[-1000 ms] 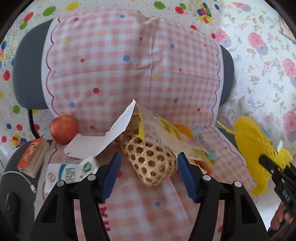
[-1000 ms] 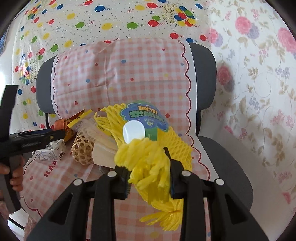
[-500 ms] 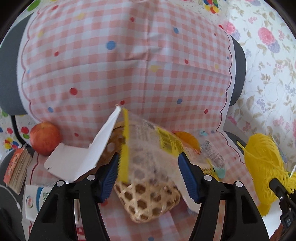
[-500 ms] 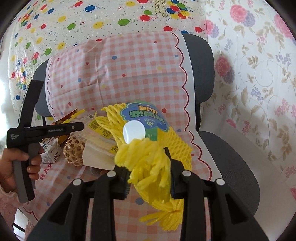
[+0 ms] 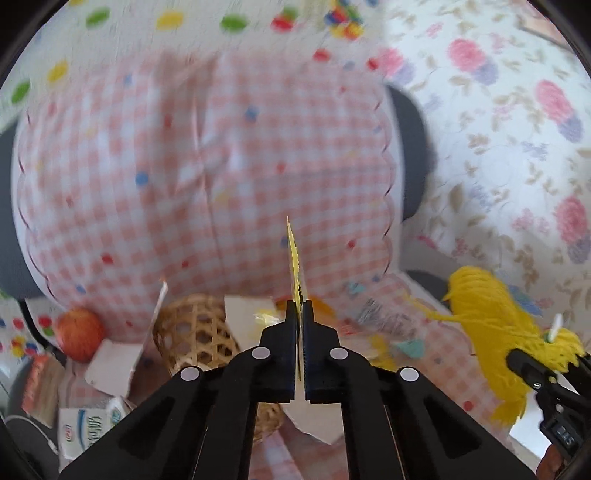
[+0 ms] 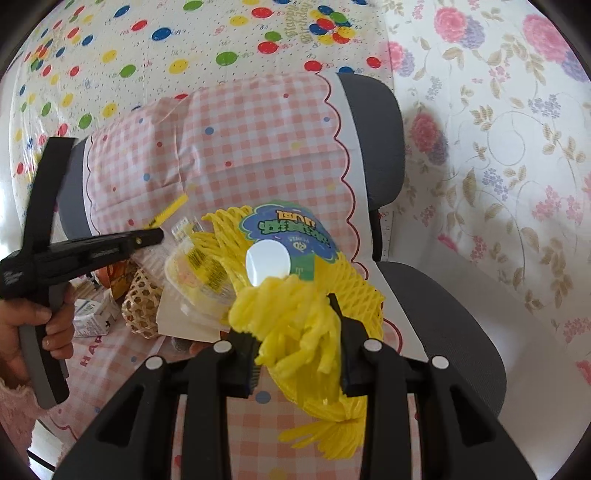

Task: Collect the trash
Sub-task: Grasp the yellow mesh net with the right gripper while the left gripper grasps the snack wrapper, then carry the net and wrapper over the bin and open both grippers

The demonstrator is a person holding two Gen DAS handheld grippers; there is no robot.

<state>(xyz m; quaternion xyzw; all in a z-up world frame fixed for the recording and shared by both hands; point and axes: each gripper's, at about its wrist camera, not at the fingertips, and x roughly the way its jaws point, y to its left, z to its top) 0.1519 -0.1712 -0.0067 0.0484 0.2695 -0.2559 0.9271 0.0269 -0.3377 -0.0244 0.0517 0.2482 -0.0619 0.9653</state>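
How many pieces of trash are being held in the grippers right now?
2: the yellow-edged plastic wrapper pinched in the shut left gripper, and the yellow mesh net bag clamped in the right gripper.

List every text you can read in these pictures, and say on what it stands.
"Happy Birthday": balloon-print cloth.
"HAP": pink checked cloth, rest hidden.
Green label on yellow net: upside down, unreadable.
Carton: blurred.
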